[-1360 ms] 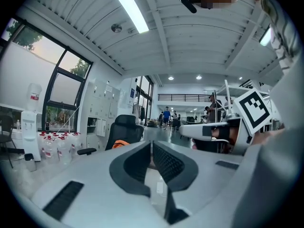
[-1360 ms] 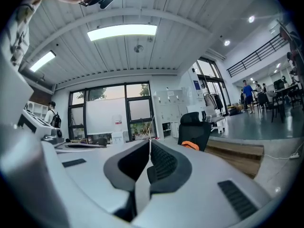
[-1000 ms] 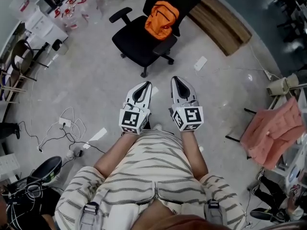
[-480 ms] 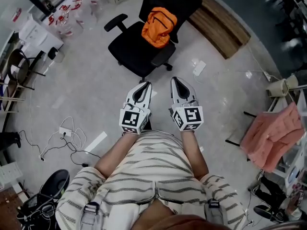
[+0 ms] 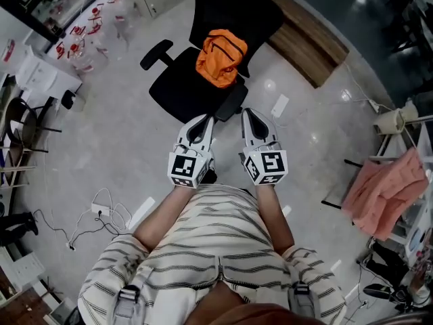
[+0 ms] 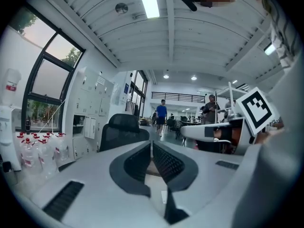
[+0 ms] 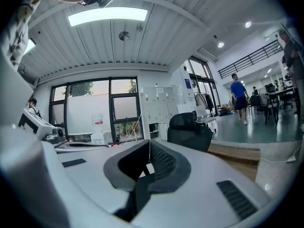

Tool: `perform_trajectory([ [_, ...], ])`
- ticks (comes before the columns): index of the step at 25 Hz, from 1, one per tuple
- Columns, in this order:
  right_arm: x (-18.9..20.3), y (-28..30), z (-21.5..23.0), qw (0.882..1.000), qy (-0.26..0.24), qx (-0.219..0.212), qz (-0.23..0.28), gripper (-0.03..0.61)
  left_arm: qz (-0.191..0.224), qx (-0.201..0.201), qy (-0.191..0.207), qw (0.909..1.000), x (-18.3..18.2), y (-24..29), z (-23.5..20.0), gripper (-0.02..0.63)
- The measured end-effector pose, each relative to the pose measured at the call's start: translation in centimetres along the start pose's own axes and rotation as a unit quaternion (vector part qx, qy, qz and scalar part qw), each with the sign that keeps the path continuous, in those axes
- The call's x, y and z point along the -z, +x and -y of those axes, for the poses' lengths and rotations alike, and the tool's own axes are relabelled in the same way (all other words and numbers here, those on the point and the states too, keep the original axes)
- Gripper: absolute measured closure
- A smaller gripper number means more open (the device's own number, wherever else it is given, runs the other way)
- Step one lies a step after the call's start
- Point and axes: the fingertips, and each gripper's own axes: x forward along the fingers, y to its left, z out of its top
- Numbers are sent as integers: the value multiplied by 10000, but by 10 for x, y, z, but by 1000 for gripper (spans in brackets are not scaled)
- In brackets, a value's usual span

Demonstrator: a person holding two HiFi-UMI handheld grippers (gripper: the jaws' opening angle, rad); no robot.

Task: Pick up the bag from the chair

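An orange bag lies on the seat of a black office chair, leaning against its backrest, in the upper middle of the head view. My left gripper and right gripper are held side by side in front of my body, just short of the chair's near edge. Both are shut with nothing between the jaws. The chair's backrest shows beyond the left gripper in the left gripper view. In the right gripper view the chair stands beyond the right gripper. The bag is hidden in both gripper views.
A low wooden platform lies right of the chair. A white sheet lies on the floor nearby. A pink cloth hangs on a rack at right. Cables trail at lower left, bottles stand at upper left. People are far off.
The chair and the bag have drawn closer to my grippers in the head view as I walked towards them. Both grippers stay shut and held as before.
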Motion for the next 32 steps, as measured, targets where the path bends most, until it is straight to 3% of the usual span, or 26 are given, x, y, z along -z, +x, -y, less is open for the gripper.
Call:
perform_trajectory([
  [8,-11,70,15,9993,52,367,-46,558,-83,408,16,9991,-13,55,-53,580],
  [17,-8,108,28,9979,-8,597,-246,558,-187,650,-85,9977,-8,93,-80,580],
  [32,2,142,65,9973,-23,543,-496,558,-342,585,-261,9974,6,148,-93,580],
])
